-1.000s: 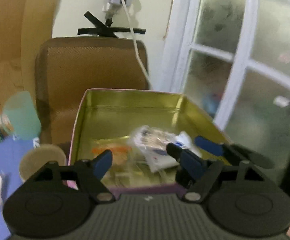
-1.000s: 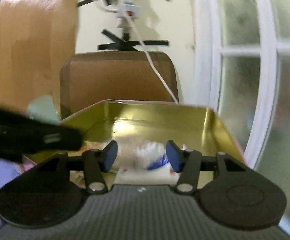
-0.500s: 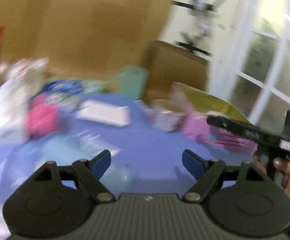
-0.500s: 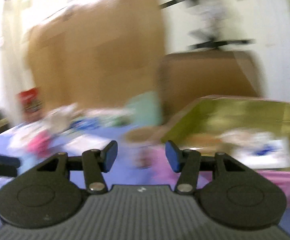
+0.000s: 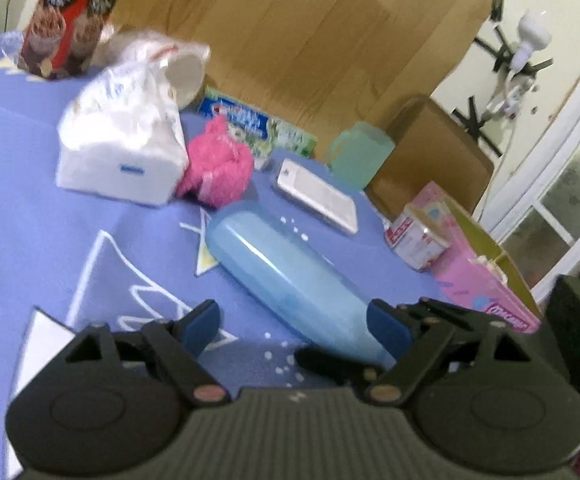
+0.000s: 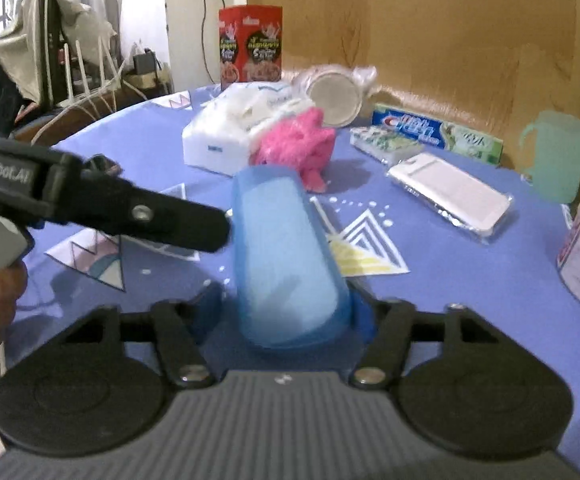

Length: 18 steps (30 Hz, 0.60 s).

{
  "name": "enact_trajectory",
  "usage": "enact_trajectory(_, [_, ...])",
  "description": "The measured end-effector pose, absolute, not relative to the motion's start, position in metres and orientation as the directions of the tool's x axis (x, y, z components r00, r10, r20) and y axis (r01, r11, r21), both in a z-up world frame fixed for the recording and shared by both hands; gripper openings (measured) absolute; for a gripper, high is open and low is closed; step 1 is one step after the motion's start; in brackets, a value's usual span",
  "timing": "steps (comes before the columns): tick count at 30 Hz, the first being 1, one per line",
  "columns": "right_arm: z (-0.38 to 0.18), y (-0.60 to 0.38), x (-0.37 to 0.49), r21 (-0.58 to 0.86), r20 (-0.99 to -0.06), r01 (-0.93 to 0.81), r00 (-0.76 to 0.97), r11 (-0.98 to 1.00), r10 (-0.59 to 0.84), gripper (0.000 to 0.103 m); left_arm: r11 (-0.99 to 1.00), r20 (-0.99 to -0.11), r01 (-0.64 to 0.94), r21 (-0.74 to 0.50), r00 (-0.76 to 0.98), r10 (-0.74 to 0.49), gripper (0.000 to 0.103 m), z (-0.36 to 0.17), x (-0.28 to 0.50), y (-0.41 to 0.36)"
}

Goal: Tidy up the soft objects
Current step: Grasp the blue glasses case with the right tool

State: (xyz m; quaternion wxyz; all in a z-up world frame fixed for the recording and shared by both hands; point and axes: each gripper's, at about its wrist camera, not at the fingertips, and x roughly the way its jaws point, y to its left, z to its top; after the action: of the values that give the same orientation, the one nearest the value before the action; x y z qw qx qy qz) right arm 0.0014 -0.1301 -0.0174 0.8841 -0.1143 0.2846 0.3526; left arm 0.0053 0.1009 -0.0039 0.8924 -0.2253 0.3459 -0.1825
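Two grippers work over a round table covered in a blue patterned cloth (image 6: 469, 280), and between them lies a long translucent blue plastic case (image 6: 286, 264), flat on the cloth with one end toward the cameras. The right gripper (image 6: 286, 312) has its jaws set around that near end; the pads sit at either side of the case, but blur keeps me from telling whether they press on it or only bracket it. The left gripper (image 5: 290, 326) comes in from the side with nothing between its fingers, and its jaws are opening, probably to make room for a bulky, yielding item.

The soft things lie grouped at the far side: a fluffy pink plush bundle (image 6: 299, 146) touching a white soft pack of tissues in clear wrap (image 6: 230, 136). In the left view a pink tin box with a gold interior (image 5: 485, 268) stands open at the table's right edge, seemingly the collecting place, which would explain why it is left uncovered. The case lies between the grippers and the plush, so holding it aside would clear the reach.
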Motion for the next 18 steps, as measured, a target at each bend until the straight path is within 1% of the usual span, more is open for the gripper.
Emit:
enact_trajectory(2, [-0.016, -0.134, 0.0, 0.014, -0.587, -0.675, 0.592, 0.737, 0.553, 0.056, 0.834, -0.536, 0.176, -0.522, 0.693, -0.482, 0.083, -0.006, 0.012, 0.091])
enact_trajectory(4, [-0.016, -0.145, -0.008, 0.058, -0.582, -0.656, 0.59, 0.752, 0.559, 0.056, 0.817, -0.539, 0.202, -0.54, 0.662, -0.521, 0.077, -0.005, 0.02, 0.077])
enact_trajectory(5, [-0.017, -0.149, -0.014, 0.06, -0.575, -0.64, 0.605, 0.766, 0.551, 0.056, 0.808, -0.541, 0.211, -0.549, 0.648, -0.537, 0.077, -0.004, 0.023, 0.069])
enact_trajectory(9, [-0.016, -0.179, -0.043, -0.017, -0.5, -0.53, 0.739, 0.848, 0.452, 0.056, 0.786, -0.537, 0.303, -0.538, 0.596, -0.597, 0.078, 0.01, 0.034, 0.02])
enact_trajectory(12, [-0.006, -0.217, -0.053, 0.0, -0.422, -0.425, 0.821, 0.905, 0.385, 0.056, 0.76, -0.511, 0.414, -0.5, 0.568, -0.645, 0.078, 0.033, 0.043, -0.028])
enact_trajectory(15, [0.011, -0.262, -0.059, 0.023, -0.319, -0.315, 0.897, 0.949, 0.305, 0.056, 0.719, -0.478, 0.524, -0.456, 0.537, -0.695, 0.078, 0.06, 0.055, -0.087])
enact_trajectory(18, [0.024, -0.305, -0.058, 0.007, -0.238, -0.201, 0.951, 0.98, 0.197, 0.056, 0.682, -0.463, 0.611, -0.401, 0.507, -0.727, 0.078, 0.078, 0.066, -0.153])
